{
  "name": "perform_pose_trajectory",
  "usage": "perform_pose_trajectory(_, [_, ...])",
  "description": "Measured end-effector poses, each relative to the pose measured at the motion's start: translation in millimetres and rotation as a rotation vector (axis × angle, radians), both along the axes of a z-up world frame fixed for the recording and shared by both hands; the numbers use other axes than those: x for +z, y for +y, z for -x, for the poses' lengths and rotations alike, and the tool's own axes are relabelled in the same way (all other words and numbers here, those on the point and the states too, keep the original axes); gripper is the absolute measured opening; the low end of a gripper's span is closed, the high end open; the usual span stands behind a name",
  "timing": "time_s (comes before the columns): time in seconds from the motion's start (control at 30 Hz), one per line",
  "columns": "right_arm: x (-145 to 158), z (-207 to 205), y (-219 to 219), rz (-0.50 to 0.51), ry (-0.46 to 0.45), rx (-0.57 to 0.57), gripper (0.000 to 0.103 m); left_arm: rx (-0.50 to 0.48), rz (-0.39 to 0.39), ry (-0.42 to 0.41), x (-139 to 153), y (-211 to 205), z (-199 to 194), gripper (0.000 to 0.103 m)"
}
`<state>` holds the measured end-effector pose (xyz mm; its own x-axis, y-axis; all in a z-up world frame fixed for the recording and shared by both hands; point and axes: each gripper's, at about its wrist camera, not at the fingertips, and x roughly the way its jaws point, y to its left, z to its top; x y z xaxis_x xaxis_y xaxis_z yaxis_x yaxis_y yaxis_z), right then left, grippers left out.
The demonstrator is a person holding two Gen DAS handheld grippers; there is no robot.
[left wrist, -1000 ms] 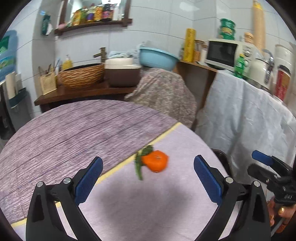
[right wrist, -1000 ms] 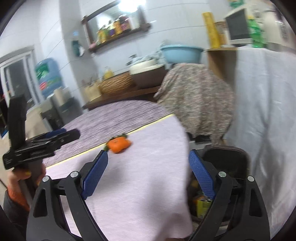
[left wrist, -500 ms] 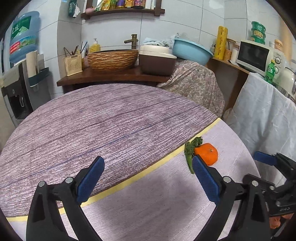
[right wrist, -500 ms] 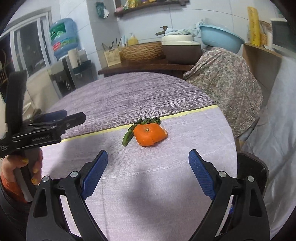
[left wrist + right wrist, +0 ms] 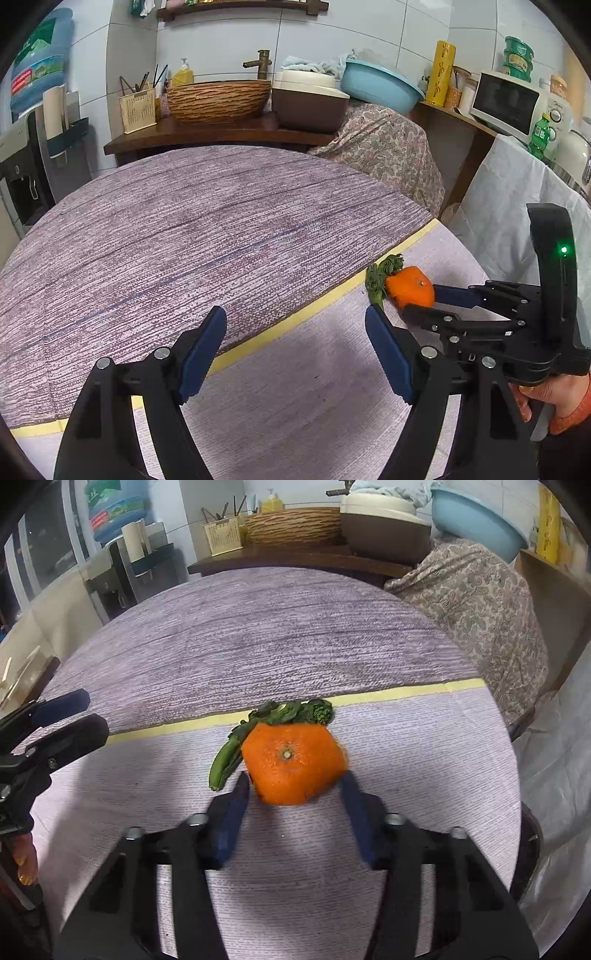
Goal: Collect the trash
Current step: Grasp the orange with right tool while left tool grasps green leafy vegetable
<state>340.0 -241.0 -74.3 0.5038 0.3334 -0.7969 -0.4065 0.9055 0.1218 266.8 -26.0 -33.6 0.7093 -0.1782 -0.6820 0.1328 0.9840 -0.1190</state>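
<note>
An orange peel (image 5: 291, 764) lies on the round table's pale cloth (image 5: 406, 746), just short of a yellow stripe. A green vegetable stalk (image 5: 229, 753) curls around its far and left sides. My right gripper (image 5: 293, 781) is closing on the peel, with its blue pads against the peel's left and right sides. The left wrist view shows the same peel (image 5: 410, 288) and stalk (image 5: 376, 284) at the right, with my right gripper (image 5: 421, 301) on the peel. My left gripper (image 5: 295, 317) is closing over bare cloth with nothing between its fingers, left of the peel.
Past the table's right edge hang a white sheet (image 5: 517, 206) and a flowered cloth (image 5: 480, 602). A dark bin rim (image 5: 526, 827) shows low at the right. A wooden counter (image 5: 221, 133) with a basket bowl and a brown box stands behind.
My right gripper has moved forward and down to the orange peel and its jaws have narrowed onto it. My left gripper has narrowed a little, and its view has swung left.
</note>
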Motion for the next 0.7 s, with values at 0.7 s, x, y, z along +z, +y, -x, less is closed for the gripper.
perform_pose_trajectory(0.7, [34.5,88.4,-65.7,-0.114,-0.14,-0.057,0.023,-0.154,-0.117,0.108,-28.3,-80.5,-34.9,0.053])
